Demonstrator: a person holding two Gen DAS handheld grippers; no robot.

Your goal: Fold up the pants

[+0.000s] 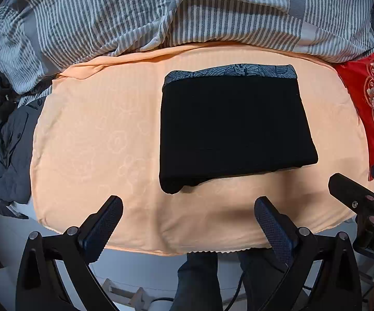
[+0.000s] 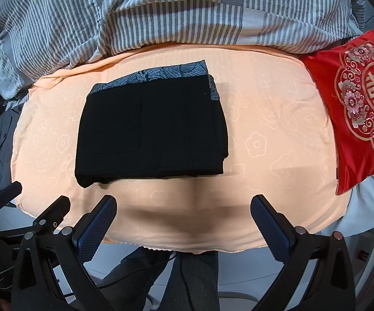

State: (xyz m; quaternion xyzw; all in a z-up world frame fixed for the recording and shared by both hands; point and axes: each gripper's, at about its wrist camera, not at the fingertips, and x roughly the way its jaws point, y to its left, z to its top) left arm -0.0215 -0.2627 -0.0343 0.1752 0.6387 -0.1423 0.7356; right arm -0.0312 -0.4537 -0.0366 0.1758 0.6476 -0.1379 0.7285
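On peach sheet (image 1: 88, 134), folded pants (image 1: 233, 127); both tools spread

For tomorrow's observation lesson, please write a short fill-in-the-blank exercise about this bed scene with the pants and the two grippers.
1. The black pants lie ____ into a compact rectangle on the peach sheet.
2. The cushion at the right is ____ in colour.
3. Both the left gripper and the right gripper are ____ and hold nothing.
4. The quilt behind the pants has a ____ pattern.

Missing words: folded; red; open; striped
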